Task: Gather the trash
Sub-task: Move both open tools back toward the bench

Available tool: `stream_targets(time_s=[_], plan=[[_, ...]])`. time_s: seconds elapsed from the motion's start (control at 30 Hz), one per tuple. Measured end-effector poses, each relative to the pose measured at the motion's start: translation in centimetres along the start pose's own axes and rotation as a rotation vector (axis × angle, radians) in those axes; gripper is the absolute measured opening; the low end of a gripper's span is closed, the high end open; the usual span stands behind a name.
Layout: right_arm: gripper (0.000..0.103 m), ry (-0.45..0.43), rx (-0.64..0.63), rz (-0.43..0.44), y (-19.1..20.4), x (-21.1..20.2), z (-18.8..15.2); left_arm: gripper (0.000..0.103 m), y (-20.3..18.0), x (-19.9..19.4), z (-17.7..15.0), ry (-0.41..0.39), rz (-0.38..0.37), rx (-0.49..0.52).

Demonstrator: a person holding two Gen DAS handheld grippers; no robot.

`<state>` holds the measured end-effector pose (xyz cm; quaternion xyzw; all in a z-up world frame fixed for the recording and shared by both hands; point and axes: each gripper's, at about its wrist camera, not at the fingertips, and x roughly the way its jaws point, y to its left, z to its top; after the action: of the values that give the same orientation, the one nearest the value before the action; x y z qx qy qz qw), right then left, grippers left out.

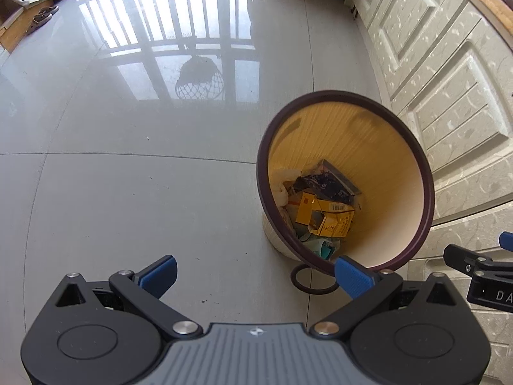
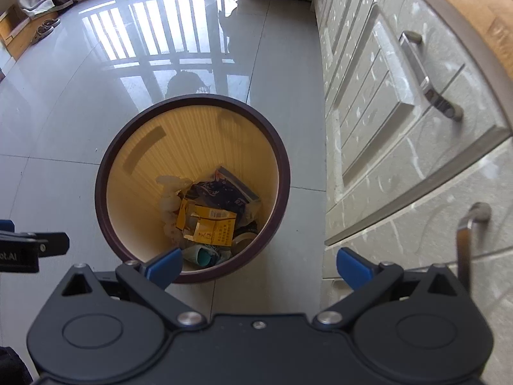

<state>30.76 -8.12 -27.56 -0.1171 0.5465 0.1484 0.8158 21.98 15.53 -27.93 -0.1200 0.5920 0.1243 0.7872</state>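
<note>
Trash bin on tile floor beside cabinet; yellow carton and wrappers inside.
Left gripper and right gripper both wide, empty. Only left view shows dark ring at bin's base; only right shows handles.

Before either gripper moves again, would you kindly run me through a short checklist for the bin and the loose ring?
1. Left gripper open, fingers empty: ok.
2. Right gripper open, fingers empty: ok.
3. Trash bin upright on the floor, opening unobstructed: ok.
4. Room left in the bin above the yellow carton and other waste: ok.
5. Dark ring off the bin, lying on the floor beside its base: not ok.
6. Bin liner fitted: cannot tell.
</note>
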Motion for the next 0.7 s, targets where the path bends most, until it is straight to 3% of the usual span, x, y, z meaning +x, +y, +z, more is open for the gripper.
stream_targets(time_s=[0.7], plan=[[0.103, -0.165, -0.072, -0.091, 1.0, -9.8, -1.7, 0.103, 0.9, -8.6, -3.7, -0.179, 0.016, -0.011]])
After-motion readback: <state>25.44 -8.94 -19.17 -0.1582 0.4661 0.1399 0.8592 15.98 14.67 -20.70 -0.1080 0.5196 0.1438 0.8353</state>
